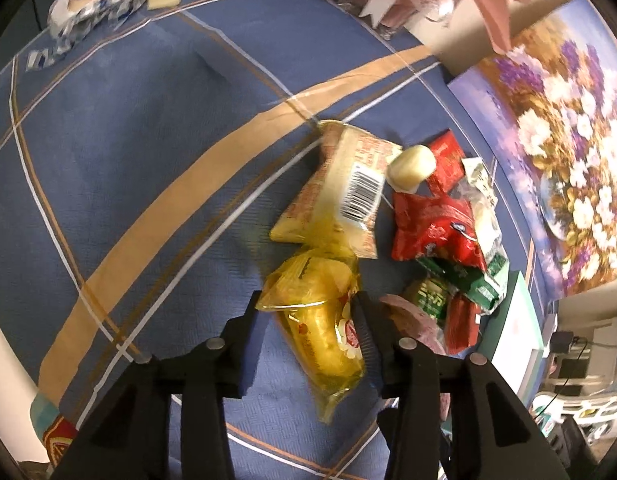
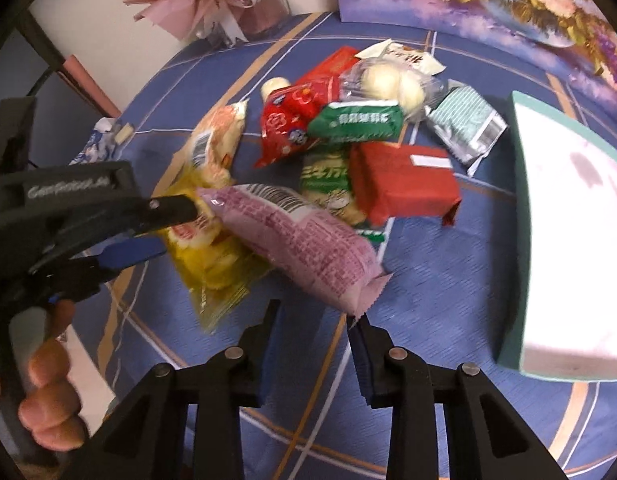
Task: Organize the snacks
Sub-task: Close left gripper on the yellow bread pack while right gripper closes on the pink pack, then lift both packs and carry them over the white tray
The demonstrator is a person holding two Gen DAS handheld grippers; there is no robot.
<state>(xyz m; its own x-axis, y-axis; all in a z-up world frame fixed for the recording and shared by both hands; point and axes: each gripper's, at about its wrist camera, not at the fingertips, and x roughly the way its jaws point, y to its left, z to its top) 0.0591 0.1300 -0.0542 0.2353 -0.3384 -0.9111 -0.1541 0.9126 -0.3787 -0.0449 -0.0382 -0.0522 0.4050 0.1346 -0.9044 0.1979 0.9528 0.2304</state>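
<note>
- The blue plaid tablecloth (image 2: pixel 448 280) carries everything; I take the teal box (image 2: pixel 516 216) at its right side as the landmark, and judge it the likely home for the snacks, though nothing shows that for certain.
- The snack pile (image 2: pixel 348 128) lies just left of the box, packets overlapping: a red packet (image 2: pixel 404 184) nearest the box, a green packet (image 2: pixel 356 122) and a grey striped packet (image 2: pixel 466 128) behind it, and a pink packet (image 2: pixel 304 240) on the near side.
- The yellow packet (image 1: pixel 324 320) sits at the pile's far edge from the box, partly under the pink one.
- The left gripper (image 1: pixel 308 304) has its fingers straddling the yellow packet and pressing its sides; the wrapper bulges between them, so I judge it clamped on it.
- The right gripper (image 2: pixel 312 314) stands with fingers parted and nothing between them, a corner of the pink packet touching its right finger.
- Step in hand, as I judge it: the first pick from the pile. The next move calls for drawing the yellow packet out from under the pink one without dragging neighbours.
- Only the right view shows the box's pale top, the person's fingers (image 2: pixel 48 408), and the left gripper from outside.
- Only the left view shows the blue-and-white wrapper (image 1: pixel 96 0) clearly, well apart from the box.
</note>
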